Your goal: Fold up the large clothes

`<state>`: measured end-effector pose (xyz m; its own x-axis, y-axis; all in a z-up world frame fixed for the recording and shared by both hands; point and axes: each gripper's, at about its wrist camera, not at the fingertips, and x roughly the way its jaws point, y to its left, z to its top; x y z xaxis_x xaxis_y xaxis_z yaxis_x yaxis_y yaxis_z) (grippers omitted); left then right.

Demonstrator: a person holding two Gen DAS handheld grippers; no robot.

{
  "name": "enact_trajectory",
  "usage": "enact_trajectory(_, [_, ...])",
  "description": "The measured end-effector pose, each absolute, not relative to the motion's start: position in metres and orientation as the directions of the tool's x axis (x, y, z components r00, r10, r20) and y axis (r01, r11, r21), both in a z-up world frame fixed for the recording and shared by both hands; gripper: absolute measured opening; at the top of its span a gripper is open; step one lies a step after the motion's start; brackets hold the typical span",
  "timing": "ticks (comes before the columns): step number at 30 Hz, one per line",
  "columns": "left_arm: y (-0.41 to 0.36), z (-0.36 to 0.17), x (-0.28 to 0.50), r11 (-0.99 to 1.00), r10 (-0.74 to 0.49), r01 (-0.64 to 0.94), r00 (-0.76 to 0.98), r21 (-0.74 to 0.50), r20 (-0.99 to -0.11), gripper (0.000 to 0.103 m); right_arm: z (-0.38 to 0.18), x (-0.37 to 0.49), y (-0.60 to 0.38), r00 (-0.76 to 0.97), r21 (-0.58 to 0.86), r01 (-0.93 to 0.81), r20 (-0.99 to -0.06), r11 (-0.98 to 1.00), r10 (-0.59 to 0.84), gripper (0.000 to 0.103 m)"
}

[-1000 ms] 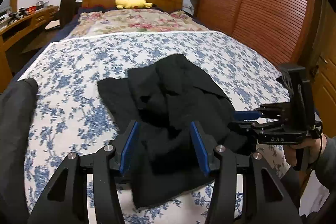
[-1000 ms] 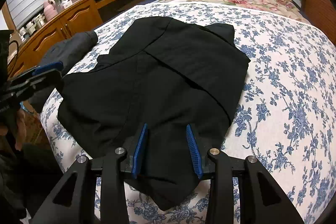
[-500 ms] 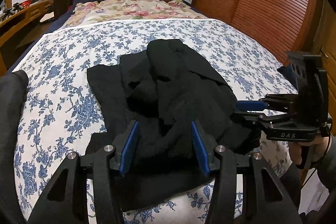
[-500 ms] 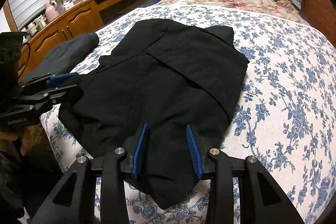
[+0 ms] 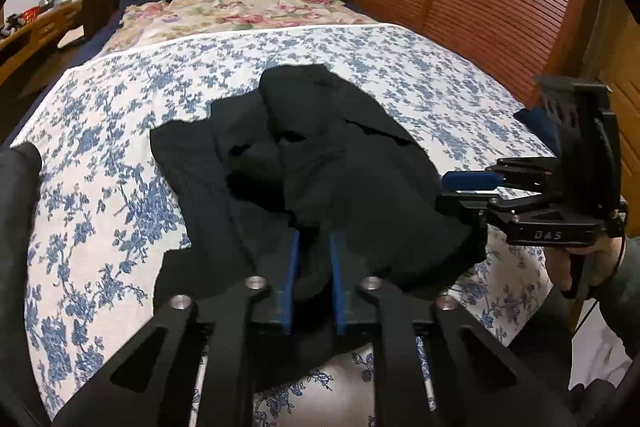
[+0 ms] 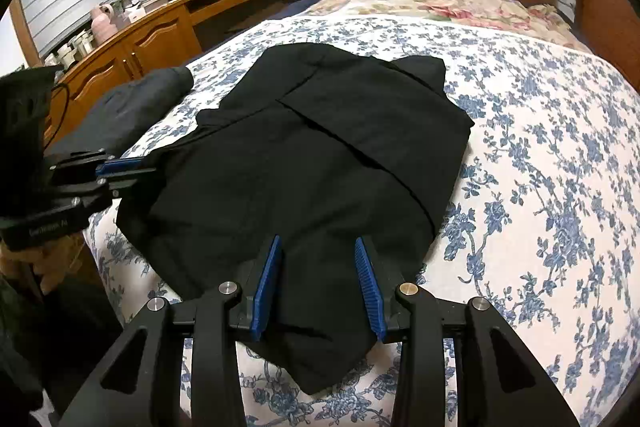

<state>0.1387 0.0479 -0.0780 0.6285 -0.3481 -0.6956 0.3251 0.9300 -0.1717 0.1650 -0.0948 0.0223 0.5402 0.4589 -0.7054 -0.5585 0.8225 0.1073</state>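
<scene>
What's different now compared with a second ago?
The left gripper is closing its jaws on a bunch of the black garment, where before they stood wide. The right gripper keeps its jaws apart over the near hem. The garment still lies on the flowered bedspread.

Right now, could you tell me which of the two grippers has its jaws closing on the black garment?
The left gripper: its jaws are closing with black garment between them; the right gripper stands wider.
</scene>
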Motion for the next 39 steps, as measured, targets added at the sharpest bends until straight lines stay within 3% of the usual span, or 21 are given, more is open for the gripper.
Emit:
enact_trajectory(7, [0.041,-0.047,0.106,0.943,-0.283,0.328,0.716,-0.05,-0.639,0.008,0.037,0.156,-0.099,0.573,0.065,-0.573,-0.68,0.817,0.457,0.04])
enact_trajectory(13, [0.086,-0.05,0.084,0.967,-0.234,0.243,0.735,-0.075,-0.636,0.008,0.041,0.152,-0.094,0.562,0.102,-0.606,-0.648,0.789,0.515,0.04])
enact_trajectory(20, [0.103,-0.077,0.087,0.969,-0.245,0.208,0.694,-0.137,-0.677,0.009,-0.002,0.172,-0.074,0.496,0.108,-0.616,-0.716,0.781,0.491,0.042])
enact_trajectory(24, [0.105,-0.083,0.081,0.973,-0.224,0.195,0.68,-0.123,-0.698,0.028,0.004,0.186,-0.078,0.495,0.107,-0.615,-0.719,0.781,0.488,0.046])
enact_trajectory(27, [0.108,-0.086,0.076,0.97,-0.239,0.2,0.669,-0.138,-0.704,0.035,0.013,0.201,-0.077,0.532,0.073,-0.594,-0.712,0.801,0.459,0.052])
enact_trajectory(33, [0.111,-0.105,0.077,0.98,-0.188,0.169,0.645,-0.101,-0.741,0.039,0.009,0.249,-0.064,0.543,0.045,-0.565,-0.732,0.824,0.411,0.067])
enact_trajectory(39, [0.115,-0.13,0.086,0.984,-0.173,0.142,0.61,-0.108,-0.774,0.041,0.004,0.276,-0.057,0.534,0.071,-0.574,-0.723,0.816,0.438,0.07])
